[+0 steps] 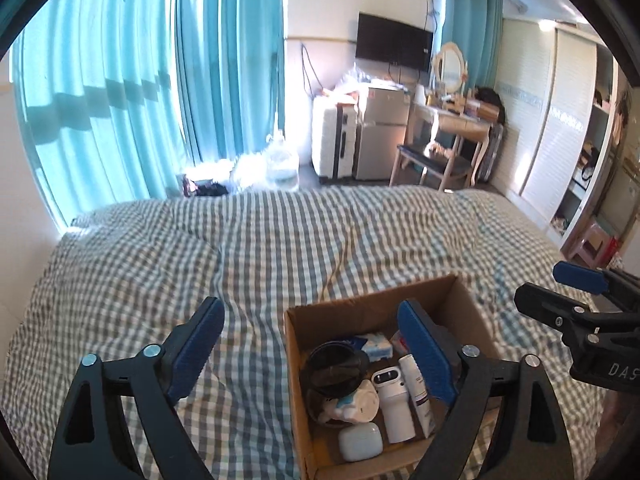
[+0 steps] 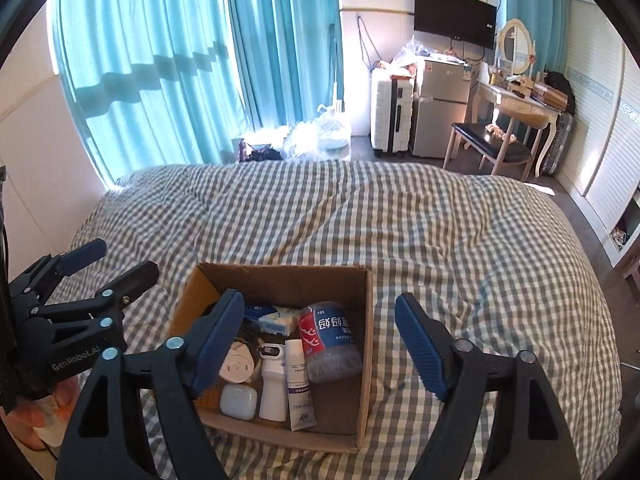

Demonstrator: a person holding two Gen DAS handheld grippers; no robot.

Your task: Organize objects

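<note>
progress: looks near done | cardboard box (image 2: pixel 362 344) on bed (image 2: pixel 440 232) holds bottle (image 2: pixel 330 342), tube (image 2: pixel 298 384), case (image 2: pixel 239 401) | nothing loose visible | left gripper (image 1: pixel 310 350), right gripper (image 2: pixel 320 340) fingers apart, empty

A lived-in bedroom at home: a checked bed (image 2: pixel 360 216), teal curtains (image 2: pixel 168 64), a wall television (image 2: pixel 454 16), a small fridge (image 2: pixel 440 108), a suitcase (image 2: pixel 390 114) and a mirrored dressing desk (image 2: pixel 516 100).

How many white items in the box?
4 visible: earbud case near corner, handheld device beside it, tube next right, round plug-like piece behind the case. Others may be hidden.
</note>
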